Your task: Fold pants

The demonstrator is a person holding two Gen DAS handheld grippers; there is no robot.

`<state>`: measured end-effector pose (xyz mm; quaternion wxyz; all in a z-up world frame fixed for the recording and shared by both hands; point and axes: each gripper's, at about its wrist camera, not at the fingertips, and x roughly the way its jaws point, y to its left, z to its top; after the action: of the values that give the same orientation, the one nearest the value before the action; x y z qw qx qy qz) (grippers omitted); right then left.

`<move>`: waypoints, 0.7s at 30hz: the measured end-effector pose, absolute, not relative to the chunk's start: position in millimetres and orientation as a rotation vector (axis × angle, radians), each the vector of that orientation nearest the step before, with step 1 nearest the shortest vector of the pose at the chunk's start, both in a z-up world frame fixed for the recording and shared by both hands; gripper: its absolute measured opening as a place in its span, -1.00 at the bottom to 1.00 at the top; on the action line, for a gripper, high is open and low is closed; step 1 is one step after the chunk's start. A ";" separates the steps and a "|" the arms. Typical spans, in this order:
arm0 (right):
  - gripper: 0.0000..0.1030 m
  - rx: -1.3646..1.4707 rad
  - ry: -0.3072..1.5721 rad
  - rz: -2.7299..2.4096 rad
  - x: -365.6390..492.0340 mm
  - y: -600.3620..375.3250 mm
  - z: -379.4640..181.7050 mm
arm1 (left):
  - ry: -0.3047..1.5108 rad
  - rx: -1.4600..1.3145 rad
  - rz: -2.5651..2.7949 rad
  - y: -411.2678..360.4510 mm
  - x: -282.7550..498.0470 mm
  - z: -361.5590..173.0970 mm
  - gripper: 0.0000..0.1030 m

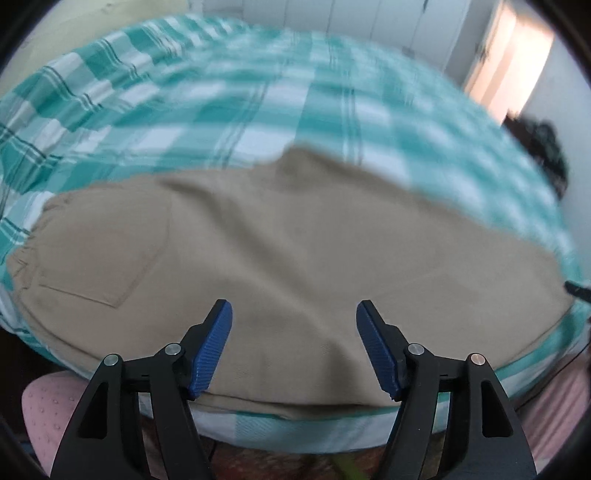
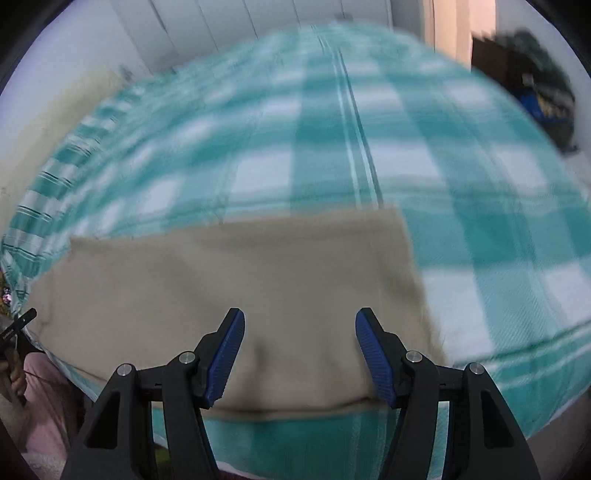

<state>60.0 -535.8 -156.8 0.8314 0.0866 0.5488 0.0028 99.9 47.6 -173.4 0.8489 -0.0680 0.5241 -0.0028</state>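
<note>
Blue-padded, the left gripper [image 1: 294,314] hovers with jaws apart and empty over the waist end of the tan pants [image 1: 258,251], which lie flat on a green checked bedsheet [image 1: 332,110]. Further right, the right gripper [image 2: 300,322] gapes empty above the leg end.

Tan pants [image 1: 280,236] are seen spread flat on a teal-and-white checked bedsheet [image 1: 229,96], below an open left gripper [image 1: 294,314].

The blue-padded fingers [image 1: 216,347] are held apart at 6 o'clock, nothing between them. A back pocket [image 1: 107,254] is shown at 9 o'clock. Pink fabric [image 1: 48,413] is glimpsed at 8 o'clock, white cupboard doors [image 1: 351,22] at 12 o'clock.
</note>
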 end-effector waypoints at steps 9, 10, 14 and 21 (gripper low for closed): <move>0.20 0.362 1.228 -0.001 53.0 -560.9 -181.4 | 1.163 -0.153 -0.007 52.6 91.6 -204.7 0.47; 0.20 0.379 1.225 -0.002 53.0 -563.1 -181.2 | 1.162 -0.154 -0.007 52.7 90.3 -205.3 0.47; 0.20 0.404 1.218 0.000 51.6 -565.6 -178.9 | 1.156 -0.135 -0.010 48.2 90.6 -205.8 0.51; 0.15 0.429 1.114 -0.060 42.9 -575.4 -156.9 | 1.147 -0.194 -0.031 49.7 85.8 -181.3 0.47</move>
<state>42.9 -575.4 -156.9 0.8268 0.2018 0.5243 -0.0282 85.8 49.7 -181.3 0.8353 -0.0918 0.5418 -0.0148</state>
